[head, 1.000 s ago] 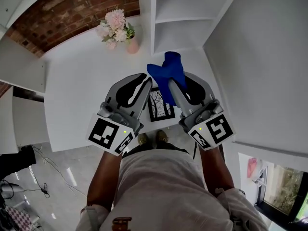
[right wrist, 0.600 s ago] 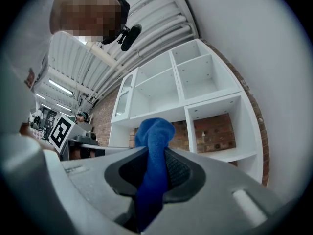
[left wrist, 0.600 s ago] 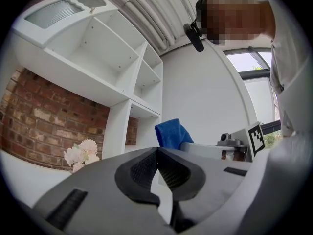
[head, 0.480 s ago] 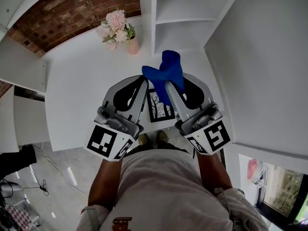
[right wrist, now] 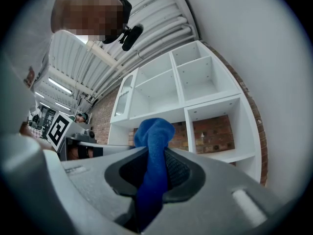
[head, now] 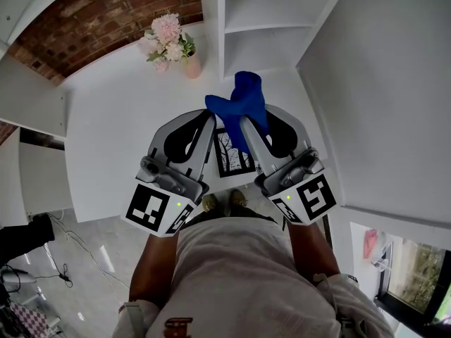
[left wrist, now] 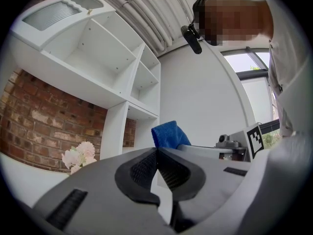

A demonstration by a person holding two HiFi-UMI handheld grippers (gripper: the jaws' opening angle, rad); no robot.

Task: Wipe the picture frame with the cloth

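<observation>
A small black picture frame (head: 234, 153) with a tree print lies near the front edge of the white table (head: 113, 132), between and below my two grippers. My right gripper (head: 245, 122) (right wrist: 155, 151) is shut on a blue cloth (head: 243, 97) (right wrist: 154, 131), which bunches up beyond its tips. The cloth (left wrist: 168, 133) also shows past the left jaws. My left gripper (head: 210, 115) (left wrist: 157, 151) is shut, its tips meeting with nothing seen held between them. It hangs just left of the frame, its tip close to the cloth's left flap.
Pink flowers in a pink vase (head: 173, 44) (left wrist: 78, 156) stand at the back of the table. A white shelf unit (head: 261, 20) rises behind the cloth, with a brick wall (head: 106, 13) beside it. A white wall (head: 380, 83) closes the right side.
The left jaws have closed. The cloth's left flap has drifted a little left toward the left gripper's tip. Both grippers have barely shifted.
</observation>
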